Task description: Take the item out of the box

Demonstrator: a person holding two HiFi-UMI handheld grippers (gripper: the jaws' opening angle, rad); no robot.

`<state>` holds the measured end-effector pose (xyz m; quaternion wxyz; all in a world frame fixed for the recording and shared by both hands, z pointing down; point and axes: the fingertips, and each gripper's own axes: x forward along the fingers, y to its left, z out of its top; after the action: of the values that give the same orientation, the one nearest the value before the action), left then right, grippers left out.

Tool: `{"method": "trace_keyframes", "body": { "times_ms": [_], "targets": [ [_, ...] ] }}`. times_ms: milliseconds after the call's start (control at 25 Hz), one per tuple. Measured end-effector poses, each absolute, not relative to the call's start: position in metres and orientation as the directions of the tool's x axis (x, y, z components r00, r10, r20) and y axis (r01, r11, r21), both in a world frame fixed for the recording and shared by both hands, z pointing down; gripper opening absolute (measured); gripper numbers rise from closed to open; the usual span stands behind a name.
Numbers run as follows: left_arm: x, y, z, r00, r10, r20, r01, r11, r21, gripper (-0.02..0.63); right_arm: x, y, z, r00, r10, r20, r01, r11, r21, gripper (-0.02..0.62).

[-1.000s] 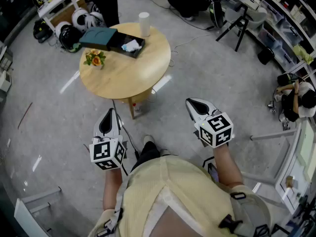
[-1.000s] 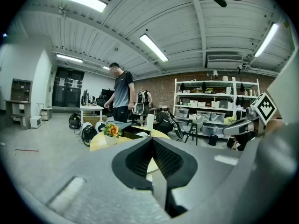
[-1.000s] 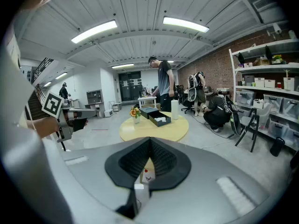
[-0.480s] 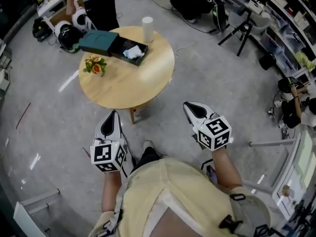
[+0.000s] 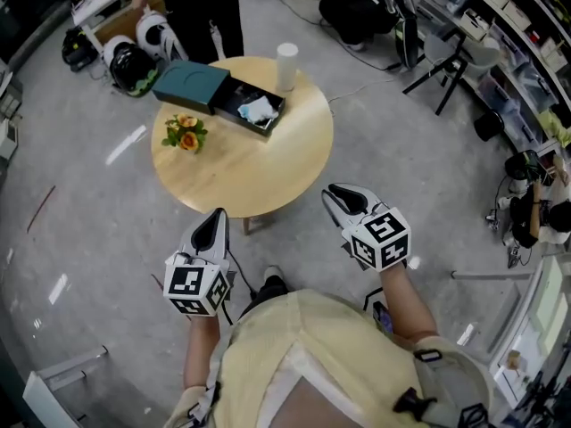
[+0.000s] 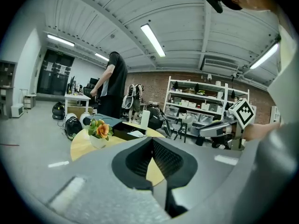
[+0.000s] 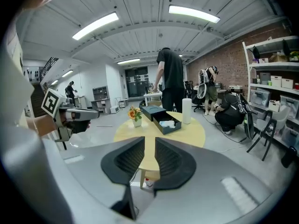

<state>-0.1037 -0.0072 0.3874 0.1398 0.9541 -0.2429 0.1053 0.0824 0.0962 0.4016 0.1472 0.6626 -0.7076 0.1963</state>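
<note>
A dark teal box lies on the far side of the round wooden table, its black drawer pulled out. In the drawer rests a white and pale blue item, also seen in the right gripper view as the item. Both grippers are short of the table's near edge and hold nothing. My left gripper has its jaws together. My right gripper shows a narrow gap; its jaws have just been opening, with nothing between them.
A small pot of orange flowers and a white cylinder also stand on the table. A person in black stands beyond it. Helmets lie on the floor at far left; a stool and shelves are at right.
Both grippers have advanced toward the table, which now sits nearer in the head view. The person in black has stepped closer behind it.
</note>
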Motion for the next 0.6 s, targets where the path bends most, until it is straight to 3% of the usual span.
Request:
{"method": "trace_keyframes", "body": {
  "times_ms": [200, 600],
  "targets": [
    [-0.102, -0.029, 0.388, 0.874, -0.398, 0.278, -0.458, -0.866, 0.199, 0.002, 0.077, 0.063, 0.402, -0.105, -0.871, 0.480, -0.994, 0.071, -0.087, 0.106],
    [-0.083, -0.073, 0.409, 0.819, -0.468, 0.334, -0.532, -0.837, 0.132, 0.002, 0.113, -0.012, 0.402, -0.150, -0.857, 0.493, -0.987, 0.157, -0.028, 0.133]
  ]
}}
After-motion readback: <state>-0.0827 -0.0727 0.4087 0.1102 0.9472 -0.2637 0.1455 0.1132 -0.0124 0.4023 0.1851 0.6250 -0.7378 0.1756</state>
